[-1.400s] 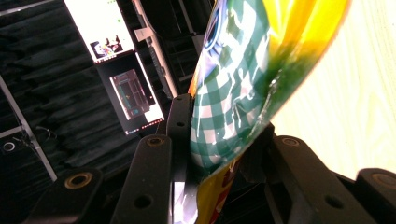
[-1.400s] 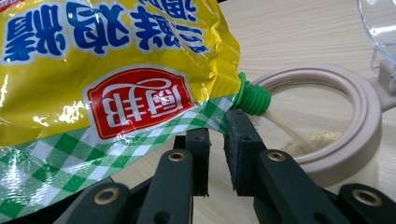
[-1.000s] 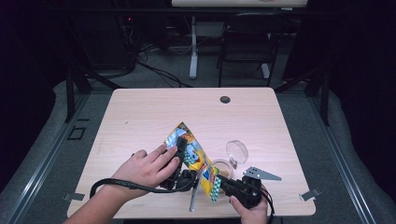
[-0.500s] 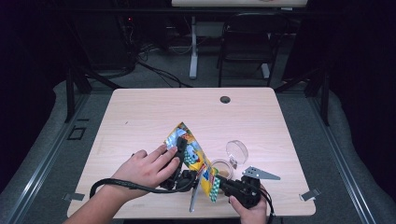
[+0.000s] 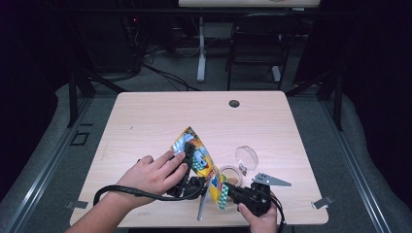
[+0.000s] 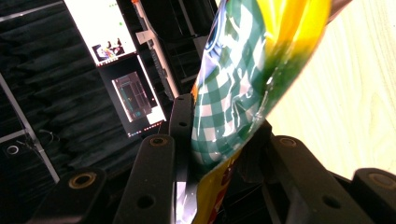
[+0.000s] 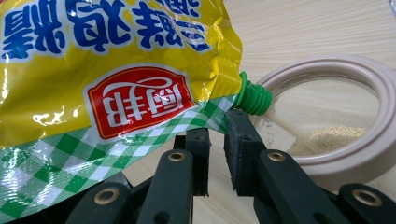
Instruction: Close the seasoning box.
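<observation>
- While the pouch (image 7: 116,70) tipped its green spout (image 7: 252,99) over the jar (image 7: 327,154), granules poured; both grippers, left (image 6: 219,154) and right (image 7: 215,135), clamped it.
- Next likely called for tilting further toward three o'clock.

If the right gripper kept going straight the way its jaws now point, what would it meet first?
Most likely the yellow and green-checked seasoning pouch, whose lower edge sits at the right gripper. Just beyond are its green spout and the beige-rimmed jar; depth is hard to judge.
</observation>
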The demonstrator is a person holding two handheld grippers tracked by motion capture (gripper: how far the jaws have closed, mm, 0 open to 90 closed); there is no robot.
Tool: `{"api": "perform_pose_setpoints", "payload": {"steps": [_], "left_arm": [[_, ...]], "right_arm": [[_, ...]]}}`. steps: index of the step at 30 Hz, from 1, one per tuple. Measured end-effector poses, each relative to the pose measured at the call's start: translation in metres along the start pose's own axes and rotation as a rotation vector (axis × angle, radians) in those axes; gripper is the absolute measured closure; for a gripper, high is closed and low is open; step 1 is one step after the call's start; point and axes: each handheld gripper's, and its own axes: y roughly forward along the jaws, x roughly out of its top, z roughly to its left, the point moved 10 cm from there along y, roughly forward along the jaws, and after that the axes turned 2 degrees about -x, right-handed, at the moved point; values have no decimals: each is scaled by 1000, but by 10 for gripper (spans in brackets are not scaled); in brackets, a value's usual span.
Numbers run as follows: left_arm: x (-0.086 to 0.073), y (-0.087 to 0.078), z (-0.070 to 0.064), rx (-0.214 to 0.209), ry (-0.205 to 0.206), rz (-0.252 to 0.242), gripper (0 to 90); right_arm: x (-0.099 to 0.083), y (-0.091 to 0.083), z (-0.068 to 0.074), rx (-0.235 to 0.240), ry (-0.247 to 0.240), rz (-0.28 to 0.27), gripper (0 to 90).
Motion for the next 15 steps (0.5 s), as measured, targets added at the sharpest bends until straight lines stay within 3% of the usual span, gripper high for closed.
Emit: {"api": "perform_pose_setpoints", "payload": {"steps": [1,15], "left_arm": [[1,0,2,18,9,-7,719],[2,1,1,4,-6,-7,722]], "right_arm": [[0,0,0,4,2,-3,803],[0,0,-1,4,9,3,803]]}}
